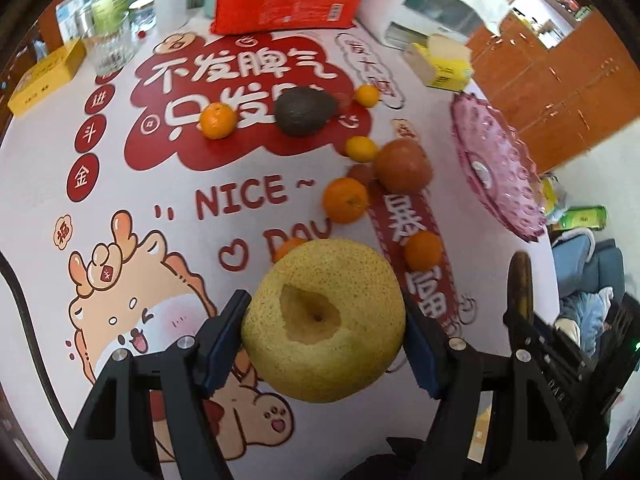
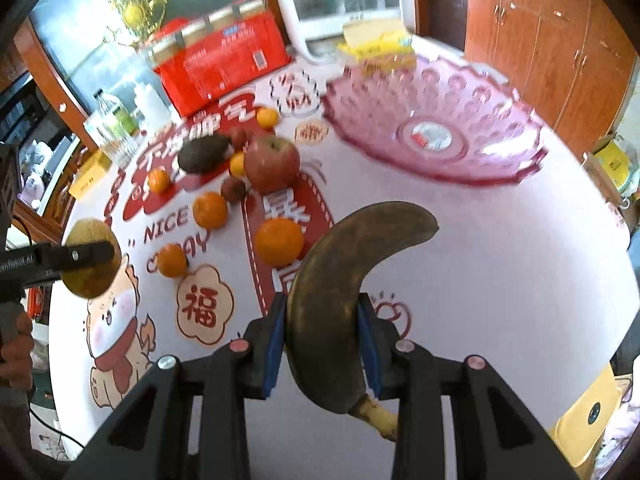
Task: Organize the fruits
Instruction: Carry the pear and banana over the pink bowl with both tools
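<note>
My left gripper [image 1: 324,332] is shut on a yellow pear [image 1: 324,320] and holds it above the printed tablecloth; the pear also shows in the right wrist view [image 2: 90,258]. My right gripper [image 2: 322,344] is shut on a browned banana [image 2: 340,280], lifted above the table; the banana also shows in the left wrist view [image 1: 520,284]. On the cloth lie a red apple [image 2: 272,164], an avocado [image 2: 202,154], several oranges [image 2: 279,242] and small dark fruits [image 2: 233,189]. An empty pink glass bowl [image 2: 436,120] stands at the far right of the table.
A red box [image 2: 224,56], a white appliance [image 2: 340,4], a yellow tissue box [image 2: 376,46], glass bottles and jars [image 1: 108,20] and a yellow carton [image 1: 46,76] line the far edge. Wooden cabinets [image 2: 540,40] stand beyond.
</note>
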Demonstrator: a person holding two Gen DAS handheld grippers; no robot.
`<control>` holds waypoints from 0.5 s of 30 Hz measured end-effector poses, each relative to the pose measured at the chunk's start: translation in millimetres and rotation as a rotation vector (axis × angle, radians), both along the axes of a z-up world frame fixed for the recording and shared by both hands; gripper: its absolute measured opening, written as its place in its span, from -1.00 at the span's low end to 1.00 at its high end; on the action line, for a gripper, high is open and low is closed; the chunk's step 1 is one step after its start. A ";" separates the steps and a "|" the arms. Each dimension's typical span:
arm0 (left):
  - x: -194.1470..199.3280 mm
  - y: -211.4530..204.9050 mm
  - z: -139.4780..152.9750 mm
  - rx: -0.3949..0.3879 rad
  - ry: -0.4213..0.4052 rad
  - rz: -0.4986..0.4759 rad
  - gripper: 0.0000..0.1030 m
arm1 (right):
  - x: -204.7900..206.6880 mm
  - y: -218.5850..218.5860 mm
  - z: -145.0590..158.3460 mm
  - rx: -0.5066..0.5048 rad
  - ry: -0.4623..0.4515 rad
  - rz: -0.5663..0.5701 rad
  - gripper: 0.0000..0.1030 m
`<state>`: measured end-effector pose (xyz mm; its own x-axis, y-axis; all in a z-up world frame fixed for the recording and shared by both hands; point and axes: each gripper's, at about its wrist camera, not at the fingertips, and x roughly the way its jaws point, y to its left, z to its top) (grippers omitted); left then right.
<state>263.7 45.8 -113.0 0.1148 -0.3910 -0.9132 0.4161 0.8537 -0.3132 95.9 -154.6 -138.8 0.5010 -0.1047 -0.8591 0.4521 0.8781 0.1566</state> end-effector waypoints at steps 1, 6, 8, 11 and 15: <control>-3.5 -3.9 5.3 -0.007 -0.003 -0.003 0.37 | -1.5 -2.5 6.4 -0.010 -0.016 0.002 -0.35; -19.7 -25.7 27.9 -0.023 -0.042 0.007 0.37 | -3.9 -21.1 30.4 -0.047 -0.076 0.043 -0.35; -25.5 -37.4 36.8 -0.032 -0.057 0.029 0.37 | -3.7 -33.4 38.9 -0.052 -0.098 0.077 -0.35; -32.6 -57.8 49.0 -0.040 -0.076 0.074 0.37 | -2.9 -52.3 49.0 -0.062 -0.121 0.142 -0.35; -39.1 -89.2 61.2 -0.053 -0.097 0.124 0.37 | -0.7 -77.0 60.7 -0.068 -0.144 0.215 -0.35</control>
